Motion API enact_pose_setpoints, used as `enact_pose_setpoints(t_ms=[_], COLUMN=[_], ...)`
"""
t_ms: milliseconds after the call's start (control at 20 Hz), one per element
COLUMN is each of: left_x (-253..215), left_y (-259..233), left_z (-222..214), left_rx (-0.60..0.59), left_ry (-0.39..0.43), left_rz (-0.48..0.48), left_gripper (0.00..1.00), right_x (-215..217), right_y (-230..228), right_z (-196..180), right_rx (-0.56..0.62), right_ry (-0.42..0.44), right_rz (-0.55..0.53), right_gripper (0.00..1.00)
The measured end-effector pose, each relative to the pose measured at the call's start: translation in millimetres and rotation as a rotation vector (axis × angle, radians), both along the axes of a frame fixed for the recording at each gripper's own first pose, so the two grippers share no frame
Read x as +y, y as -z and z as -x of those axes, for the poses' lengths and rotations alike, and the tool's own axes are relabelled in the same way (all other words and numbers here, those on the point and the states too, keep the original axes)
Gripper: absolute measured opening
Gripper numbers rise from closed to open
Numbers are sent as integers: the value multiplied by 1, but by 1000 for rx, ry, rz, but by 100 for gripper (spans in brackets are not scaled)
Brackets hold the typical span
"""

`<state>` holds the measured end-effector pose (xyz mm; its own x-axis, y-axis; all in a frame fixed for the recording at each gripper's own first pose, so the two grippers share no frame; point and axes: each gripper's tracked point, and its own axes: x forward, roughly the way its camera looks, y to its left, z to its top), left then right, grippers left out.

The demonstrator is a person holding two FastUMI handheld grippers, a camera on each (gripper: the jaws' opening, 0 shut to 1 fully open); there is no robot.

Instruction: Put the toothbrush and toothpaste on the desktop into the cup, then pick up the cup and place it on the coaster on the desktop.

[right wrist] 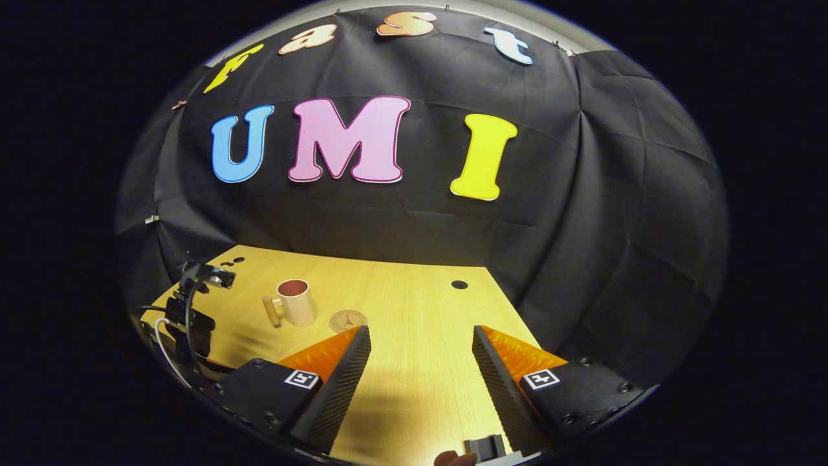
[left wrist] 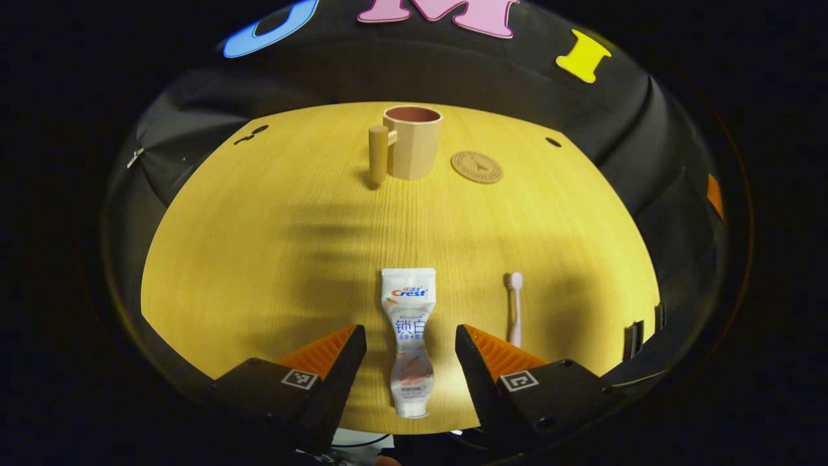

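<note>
Left gripper (left wrist: pixel 411 362) is hovering with fingers apart astride the toothpaste (left wrist: pixel 409 340), the tube lying flat on the desk (left wrist: pixel 259 246), long axis running straight ahead toward the cup (left wrist: pixel 411 141); right gripper (right wrist: pixel 420 382) is idling, spread wide.

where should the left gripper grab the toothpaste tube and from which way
Judging by its pose, grip the toothpaste tube at its pinched waist, coming straight down from above. It lies flat on the desktop, lengthwise between the open fingers of the left gripper, so they can close across the narrow middle.
</note>
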<state>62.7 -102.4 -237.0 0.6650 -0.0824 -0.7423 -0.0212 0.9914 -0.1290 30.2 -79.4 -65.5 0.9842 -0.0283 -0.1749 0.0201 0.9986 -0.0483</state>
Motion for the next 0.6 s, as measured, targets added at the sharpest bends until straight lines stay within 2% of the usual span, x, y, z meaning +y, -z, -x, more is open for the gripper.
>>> enact_pose_setpoints(t_ms=[100,250,400,600], left_x=[-2,3,0,2], left_y=[12,23,21,23], left_z=[-5,-9,-12,-12], left_rx=[51,107,122,165], left_ry=[-10,-52,-58,-80], left_rz=[-3,-26,-43,-8], left_gripper=[84,70,36,32], right_x=[-5,-11,-15,-17], right_y=[5,11,18,21], right_z=[-10,-23,-33,-37], right_rx=[14,31,48,61], right_ry=[-12,-26,-34,-38], right_rz=[-7,-12,-17,-32], right_gripper=[97,97,97,97])
